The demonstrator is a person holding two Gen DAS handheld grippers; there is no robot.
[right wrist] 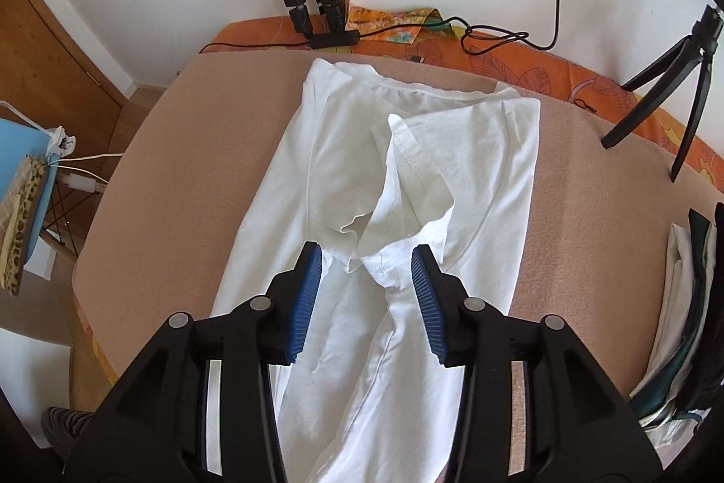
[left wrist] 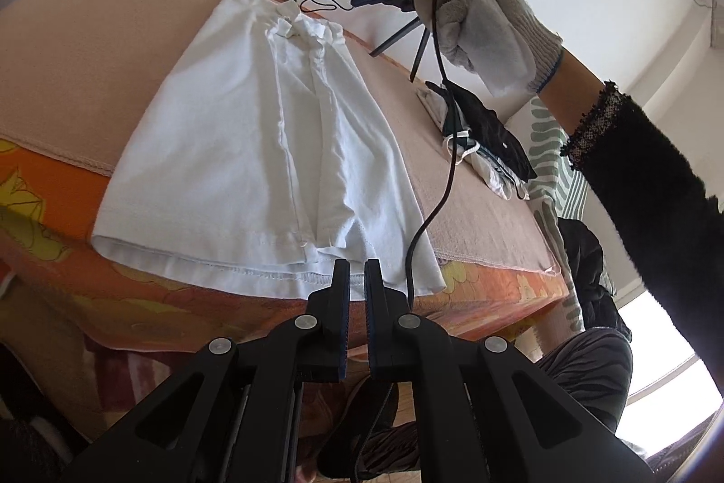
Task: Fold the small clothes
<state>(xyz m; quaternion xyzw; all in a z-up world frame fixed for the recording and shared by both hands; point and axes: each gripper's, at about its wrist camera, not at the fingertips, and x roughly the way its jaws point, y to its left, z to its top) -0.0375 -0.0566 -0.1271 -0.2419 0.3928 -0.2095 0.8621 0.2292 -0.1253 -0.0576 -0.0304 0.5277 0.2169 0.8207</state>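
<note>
**White shirt on beige pad**

Shirt point(right wrist: 398, 184) spread flat, sides folded inward, hem at near edge. Left gripper point(left wrist: 357, 270) nearly closed, empty, just before hem. Right gripper point(right wrist: 367, 256) spread wide above shirt. Folded pile point(right wrist: 688, 324) at right.

Left gripper point(left wrist: 356, 272): fingers nearly closed, narrow gap, at the white shirt's point(left wrist: 253, 148) hem.
Right gripper point(right wrist: 367, 256): fingers spread wide, above the shirt's middle.
</note>
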